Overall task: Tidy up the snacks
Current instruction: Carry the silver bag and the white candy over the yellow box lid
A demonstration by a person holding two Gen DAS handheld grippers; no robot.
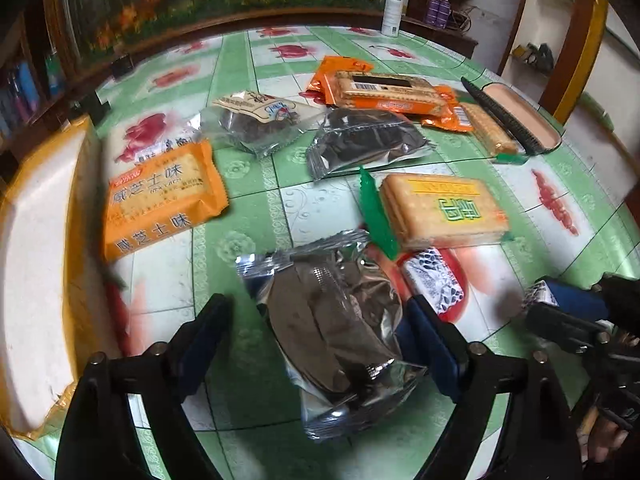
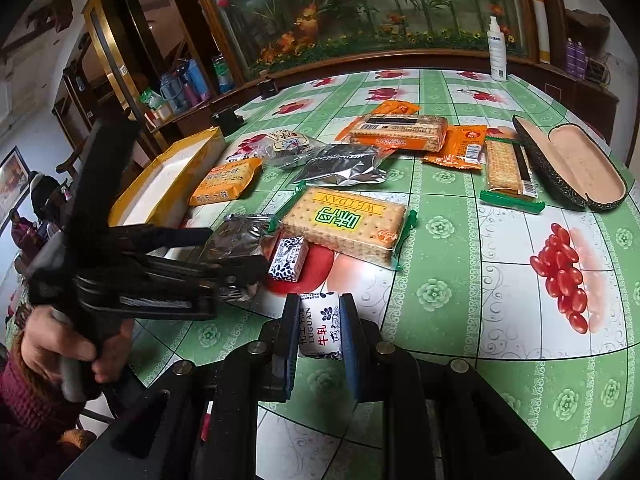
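The left claw is spread wide over a silver foil snack packet, its blue-padded fingers flanking the packet's sides; the right finger appears to touch the foil edge while the left one stands apart. The packet lies flat on the green floral surface, near the front edge. The right claw pinches a small white candy with blue print between its pads, just above the surface. A second candy of the same kind lies just beyond it, beside the foil packet and in front of a clear-wrapped cracker pack with green ends. Farther back sit another silver packet, an orange cracker pack on the left, and a long cracker pack on orange wrappers. A yellow-rimmed white box stands at the far left, and an open glasses case lies at the right, with a green-ended biscuit pack just beside it. A white spray bottle stands at the far edge.
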